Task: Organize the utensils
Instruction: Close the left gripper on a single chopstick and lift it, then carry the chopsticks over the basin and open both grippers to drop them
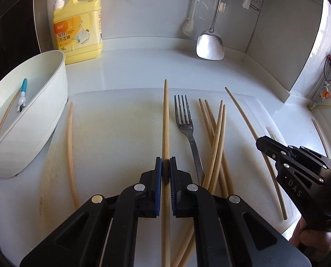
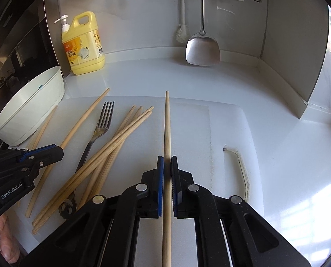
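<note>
Slim wooden chopstick (image 1: 165, 120) clamped, bundle of chopsticks (image 1: 214, 138), steel fork (image 1: 188, 129)

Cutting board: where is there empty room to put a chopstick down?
Free: the cutting board right of the chopstick in the right tongs, and the strip between the bowl-side chopstick and the left tongs. Crowded: around the fork and chopstick pile.
</note>
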`<state>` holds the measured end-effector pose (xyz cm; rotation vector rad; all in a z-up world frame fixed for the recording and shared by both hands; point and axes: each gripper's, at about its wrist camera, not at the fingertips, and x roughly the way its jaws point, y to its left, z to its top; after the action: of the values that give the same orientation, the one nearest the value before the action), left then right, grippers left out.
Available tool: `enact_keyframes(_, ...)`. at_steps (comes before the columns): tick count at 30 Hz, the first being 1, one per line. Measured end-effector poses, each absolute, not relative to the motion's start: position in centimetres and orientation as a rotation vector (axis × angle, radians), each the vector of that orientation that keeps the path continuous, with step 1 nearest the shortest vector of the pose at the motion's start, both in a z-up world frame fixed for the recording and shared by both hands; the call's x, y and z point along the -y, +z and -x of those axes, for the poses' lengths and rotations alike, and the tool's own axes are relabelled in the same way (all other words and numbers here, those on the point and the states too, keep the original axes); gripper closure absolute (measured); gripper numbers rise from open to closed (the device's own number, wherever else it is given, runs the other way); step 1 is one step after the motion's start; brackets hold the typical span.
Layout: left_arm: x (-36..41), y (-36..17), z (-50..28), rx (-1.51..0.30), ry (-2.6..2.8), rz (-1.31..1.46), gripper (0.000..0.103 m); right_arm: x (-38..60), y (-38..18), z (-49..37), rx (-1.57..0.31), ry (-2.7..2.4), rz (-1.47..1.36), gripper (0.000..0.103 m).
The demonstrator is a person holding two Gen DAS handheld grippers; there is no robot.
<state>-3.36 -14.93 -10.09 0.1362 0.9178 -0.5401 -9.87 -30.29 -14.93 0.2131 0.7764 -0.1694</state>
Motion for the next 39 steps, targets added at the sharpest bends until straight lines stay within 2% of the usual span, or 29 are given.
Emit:
enact_keyframes(10, 13.2, -6.8, 2.9, -0.864, -0.535, -0.071, 0.096, 30.2, -13.2, 10.4, -0.734, -0.151, -0.233, 0.096)
enact_keyframes(22, 7.4, 1.1, 2.6, -0.809, -0.423, -0.014, 0.096, 26.9, -4.4, 8.6, -0.660, -0.025, -0.221, 0.097)
enact_keyframes(30, -0.4, 3.4, -1.9, -0.789, -0.351, 0.021, 0.096, 19.7, 0.4, 3.0, -0.610, 0.088, -0.199, 0.097)
enact_keyframes(35, -4.7, 3.4, -6.4, -0.807, -0.337, 0.029, 0.096, 14.2, 1.3, -2.3, -0.628, 0.170, -0.193, 0.098)
enact_keyframes(37, -6.1, 2.9, -7.9, -0.818, -0.336, 0.029, 0.096, 12.3, 1.5, -4.2, -0.647, 0.206, -0.206, 0.103)
enact_keyframes(39, -7.4, 2.4, -9.5, -0.836, -0.335, 0.038, 0.096, 10.6, 1.3, -6.2, -0.675, 0.243, -0.221, 0.103)
